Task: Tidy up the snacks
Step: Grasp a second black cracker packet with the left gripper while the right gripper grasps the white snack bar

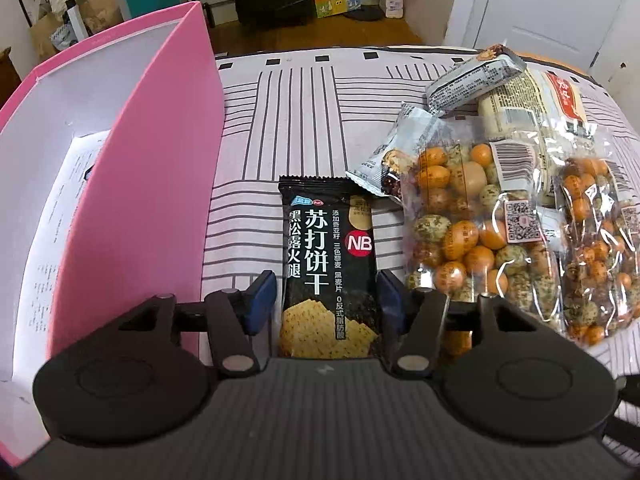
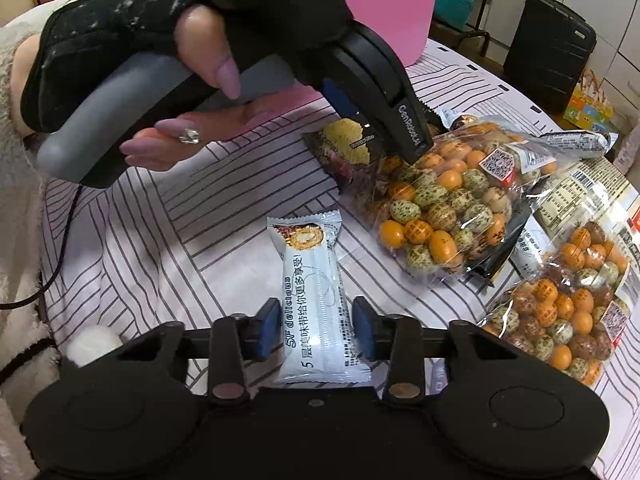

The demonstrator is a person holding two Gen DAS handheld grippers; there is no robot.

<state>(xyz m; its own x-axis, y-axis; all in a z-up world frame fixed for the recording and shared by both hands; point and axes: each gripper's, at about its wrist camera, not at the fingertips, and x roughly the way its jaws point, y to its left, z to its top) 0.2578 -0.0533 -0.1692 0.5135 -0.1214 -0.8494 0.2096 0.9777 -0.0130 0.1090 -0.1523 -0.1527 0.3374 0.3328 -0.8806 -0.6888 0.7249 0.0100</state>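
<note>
Both tools straddle packets beside the pink box (image 1: 132, 152): left tool (image 1: 326, 300) unclosed around black cracker packet (image 1: 328, 264), right tool (image 2: 316, 326) unclosed around white bar (image 2: 316, 296), long axes lying between the pads.

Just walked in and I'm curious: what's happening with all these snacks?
A person is sorting snacks on a striped cloth with two handheld grippers. The left gripper straddles a black cracker packet beside an open pink box. The right gripper straddles a white snack bar. Both lie flat, not lifted.

black cracker packet (image 1: 328, 268) between hand-held gripper (image 1: 328, 300) pads
</note>
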